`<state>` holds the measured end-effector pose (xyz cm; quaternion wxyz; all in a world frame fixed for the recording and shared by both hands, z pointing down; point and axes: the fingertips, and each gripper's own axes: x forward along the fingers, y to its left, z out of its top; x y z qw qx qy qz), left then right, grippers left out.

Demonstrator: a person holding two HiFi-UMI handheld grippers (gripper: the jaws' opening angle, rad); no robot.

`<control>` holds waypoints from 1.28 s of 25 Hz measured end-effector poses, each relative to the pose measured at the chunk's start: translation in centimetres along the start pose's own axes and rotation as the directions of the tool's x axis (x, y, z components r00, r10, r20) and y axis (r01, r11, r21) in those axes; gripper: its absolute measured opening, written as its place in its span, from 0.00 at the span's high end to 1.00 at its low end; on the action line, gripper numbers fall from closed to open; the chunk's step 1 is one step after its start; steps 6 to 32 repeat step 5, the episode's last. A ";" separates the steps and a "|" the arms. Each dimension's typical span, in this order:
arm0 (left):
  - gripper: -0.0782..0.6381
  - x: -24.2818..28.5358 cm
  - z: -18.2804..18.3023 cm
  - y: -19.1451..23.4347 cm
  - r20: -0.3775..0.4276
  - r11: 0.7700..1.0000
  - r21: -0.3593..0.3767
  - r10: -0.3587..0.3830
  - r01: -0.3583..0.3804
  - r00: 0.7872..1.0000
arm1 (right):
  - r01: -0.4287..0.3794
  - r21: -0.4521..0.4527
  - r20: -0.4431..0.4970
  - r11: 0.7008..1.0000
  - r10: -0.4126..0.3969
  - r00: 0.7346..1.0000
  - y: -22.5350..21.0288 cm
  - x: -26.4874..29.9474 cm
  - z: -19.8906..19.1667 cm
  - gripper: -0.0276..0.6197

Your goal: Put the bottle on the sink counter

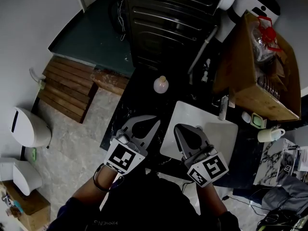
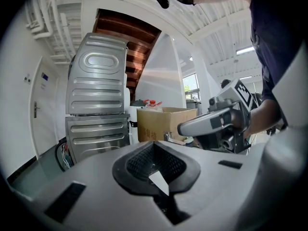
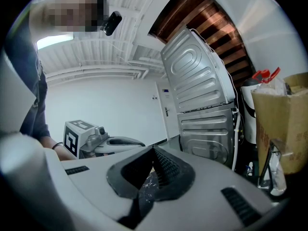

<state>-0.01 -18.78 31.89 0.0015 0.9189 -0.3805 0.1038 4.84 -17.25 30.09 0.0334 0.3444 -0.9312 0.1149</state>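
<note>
A small pale pink bottle (image 1: 161, 84) stands upright on the black marble sink counter (image 1: 130, 107), left of the far corner of the white basin (image 1: 211, 134). My left gripper (image 1: 146, 124) hovers over the counter's near left part, shut and holding nothing. Over the basin's near left edge, my right gripper (image 1: 185, 130) is shut and empty as well. The bottle lies well beyond both tips. In the left gripper view the shut jaws (image 2: 153, 144) point toward a steel appliance, with the right gripper (image 2: 216, 124) beside them. The right gripper view shows its own shut jaws (image 3: 154, 150) and the left gripper (image 3: 96, 141); neither view shows the bottle.
A ribbed steel appliance (image 1: 168, 18) stands behind the counter. An open cardboard box (image 1: 255, 76) full of items sits at the right, with a faucet (image 1: 223, 107) and a mug (image 1: 269, 134) near the basin. Wooden slats (image 1: 72, 85) and white bins (image 1: 29, 129) lie on the floor at left.
</note>
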 end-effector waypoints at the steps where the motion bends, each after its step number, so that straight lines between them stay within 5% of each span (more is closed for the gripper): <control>1: 0.88 0.0 0.0 0.0 -0.001 1.000 -0.002 -0.001 0.001 1.000 | 0.000 -0.001 0.000 1.000 0.000 1.000 0.0 0.0 0.0 0.92; 32: 0.88 0.2 0.0 -0.2 0.000 1.000 0.000 0.003 -0.003 1.000 | -0.001 -0.003 -0.001 1.000 0.001 1.000 -0.2 -0.2 -0.1 0.92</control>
